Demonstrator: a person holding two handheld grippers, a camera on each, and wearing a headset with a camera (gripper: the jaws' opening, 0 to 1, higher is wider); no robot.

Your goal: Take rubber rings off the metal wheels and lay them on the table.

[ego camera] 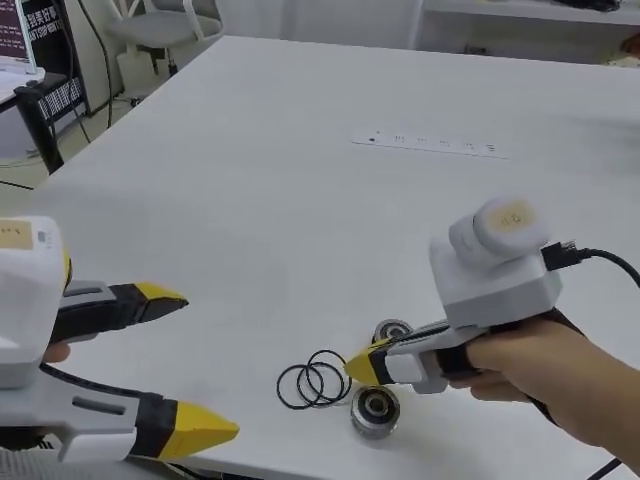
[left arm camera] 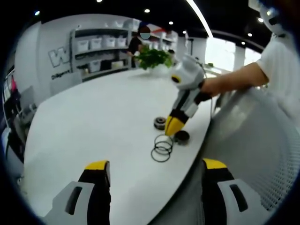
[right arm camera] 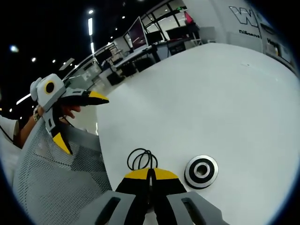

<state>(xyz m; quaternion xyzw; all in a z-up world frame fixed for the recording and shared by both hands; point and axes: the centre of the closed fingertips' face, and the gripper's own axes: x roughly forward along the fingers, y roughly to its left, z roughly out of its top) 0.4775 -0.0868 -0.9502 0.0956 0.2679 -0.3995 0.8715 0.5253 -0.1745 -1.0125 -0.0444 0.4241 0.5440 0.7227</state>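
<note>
- Left gripper (ego camera: pixel 185 365) hovers at the near edge of the table (ego camera: pixel 300 180), jaws spread wide and holding nothing.
- Right gripper (ego camera: pixel 358 368) has its jaws pressed together, tips low between the two metal wheels (ego camera: pixel 375 410); I cannot tell whether it pinches a ring.
- Rubber rings (ego camera: pixel 313 380) lie overlapped on the table, just beside the wheels.
- For the next ring, likely best to steady a wheel with the left gripper and peel gently, since the wheels sit near the edge.

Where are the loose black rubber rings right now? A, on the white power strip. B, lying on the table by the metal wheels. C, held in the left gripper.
B: the rubber rings lie overlapping on the table beside the metal wheels, just ahead of the right gripper.
</note>
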